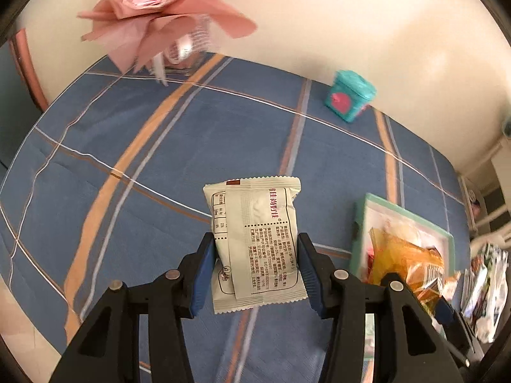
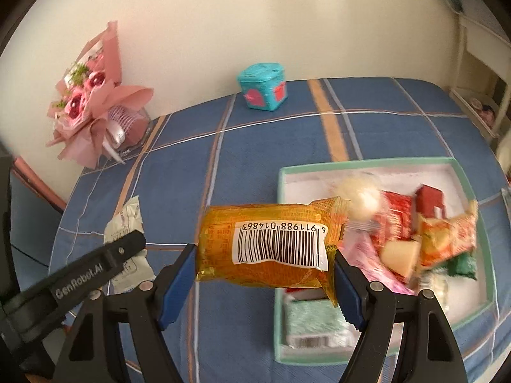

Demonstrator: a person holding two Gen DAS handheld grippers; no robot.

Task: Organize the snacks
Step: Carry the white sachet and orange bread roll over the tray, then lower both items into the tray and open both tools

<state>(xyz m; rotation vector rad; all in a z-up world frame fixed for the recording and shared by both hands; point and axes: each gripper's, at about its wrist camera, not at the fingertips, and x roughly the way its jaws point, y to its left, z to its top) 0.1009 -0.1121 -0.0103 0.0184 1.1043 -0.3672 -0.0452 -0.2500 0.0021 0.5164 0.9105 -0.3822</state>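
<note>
Blue plaid cloth [image 1: 179, 146] covers the table against a cream wall, and in the left wrist view the left gripper [image 1: 255, 268] is clenched on a white snack packet [image 1: 255, 239], its blue pads pressing both long sides while the packet stands up above the cloth. It looks light and puffy with crimped ends, so a grip across the middle, as here, should hold without crushing what is inside. To its right lies a mint-rimmed tray [image 1: 361, 220] with orange wrappers heaped in it; a teal tin [image 1: 349, 95] and a pink bouquet [image 1: 159, 9] sit further back. From the right wrist view, the right gripper [image 2: 265, 271] grasps an orange packet [image 2: 271, 242] end to end, barcode up, held at the tray's [image 2: 367, 162] left rim. Its film looks glossy and probably slippery, and soft enough to buckle if squeezed hard. Assorted wrapped snacks already fill the tray. The left tool and its white packet show at lower left, well clear of the tray.
</note>
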